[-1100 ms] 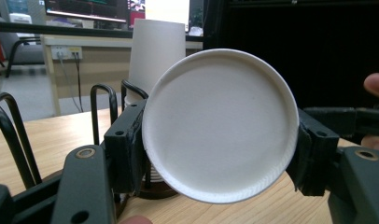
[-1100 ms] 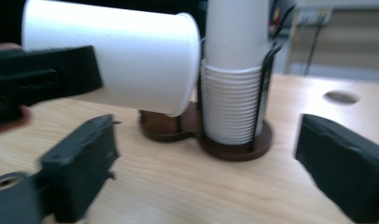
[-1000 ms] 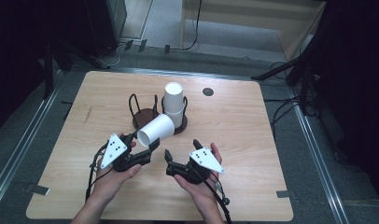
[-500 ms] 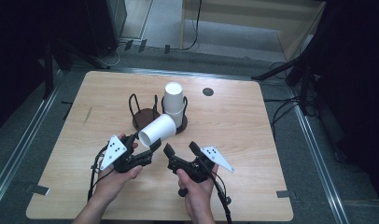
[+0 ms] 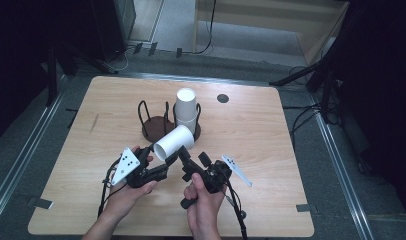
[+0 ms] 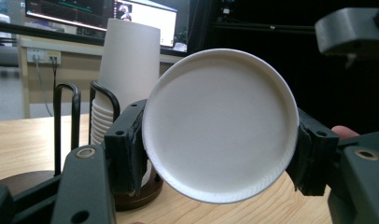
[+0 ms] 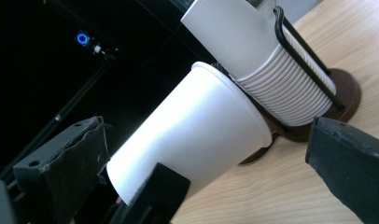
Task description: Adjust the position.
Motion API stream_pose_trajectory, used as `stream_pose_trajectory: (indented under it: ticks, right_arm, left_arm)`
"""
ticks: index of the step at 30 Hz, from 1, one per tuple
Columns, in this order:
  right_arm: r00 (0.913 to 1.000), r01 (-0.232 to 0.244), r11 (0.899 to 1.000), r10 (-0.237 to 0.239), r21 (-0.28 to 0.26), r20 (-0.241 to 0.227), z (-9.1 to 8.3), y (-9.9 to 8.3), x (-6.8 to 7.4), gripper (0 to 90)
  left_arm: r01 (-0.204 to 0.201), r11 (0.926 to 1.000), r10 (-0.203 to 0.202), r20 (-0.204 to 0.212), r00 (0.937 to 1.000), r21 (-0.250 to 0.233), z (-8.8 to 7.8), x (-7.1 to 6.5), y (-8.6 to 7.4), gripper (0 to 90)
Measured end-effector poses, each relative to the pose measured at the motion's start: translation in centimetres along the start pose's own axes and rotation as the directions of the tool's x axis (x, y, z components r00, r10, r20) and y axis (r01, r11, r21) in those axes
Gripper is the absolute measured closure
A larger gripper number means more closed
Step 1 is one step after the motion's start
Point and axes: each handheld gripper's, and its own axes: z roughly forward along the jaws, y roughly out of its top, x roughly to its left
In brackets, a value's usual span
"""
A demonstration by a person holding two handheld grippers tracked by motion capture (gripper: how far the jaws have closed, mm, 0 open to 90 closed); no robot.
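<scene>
A white paper cup (image 5: 174, 142) is held tilted above the table, and my left gripper (image 5: 163, 157) is shut on its base end. In the left gripper view the cup's round bottom (image 6: 220, 126) faces the camera, and both pads (image 6: 127, 149) press its sides. My right gripper (image 5: 191, 159) is just right of the cup and points up-left at it. It is open, with jaws wide apart in the right gripper view and no pad touching the cup (image 7: 192, 135). Behind stands a stack of white cups (image 5: 186, 107) in a dark wire holder (image 5: 153, 127).
The holder's left ring is empty, and its right ring (image 7: 309, 51) holds the stack. A small dark round spot (image 5: 222, 98) lies on the wooden table (image 5: 271, 150) at the back right. Cables trail from both grippers toward the table's front edge.
The right hand has rolled its gripper, so the grey plate now tips up at its right side. The left gripper and the cup have stayed in place.
</scene>
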Motion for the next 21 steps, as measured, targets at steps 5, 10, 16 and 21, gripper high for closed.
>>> stream_pose_trajectory:
  ticks: [5, 10, 16, 21]
  right_arm:
    - [0.9959, -0.09, 0.996, 0.09, 0.007, 0.005, 0.3, -0.1, -0.2, 0.0]
    - [0.9855, -0.17, 0.985, 0.17, 0.017, -0.003, 0.6, 0.0, -0.3, 0.0]
    - [0.9512, -0.308, 0.951, 0.308, 0.02, -0.012, 0.9, 0.1, -0.8, 0.0]
    - [0.9143, -0.404, 0.914, 0.405, 0.025, -0.011, 1.3, 0.2, -1.2, 0.0]
  left_arm:
    - [-0.006, 1.0, 0.006, 0.004, 1.0, -0.004, 0.1, -0.3, -0.1, 33.1]
    - [-0.016, 0.9998, 0.016, 0.006, 0.9999, -0.008, 0.1, -0.4, -0.2, 33.2]
    - [-0.024, 0.9997, 0.024, 0.011, 0.9996, -0.008, 0.2, -0.6, -0.3, 33.2]
    - [-0.03, 0.9995, 0.031, 0.018, 0.9994, -0.008, 0.3, -0.9, -0.4, 33.2]
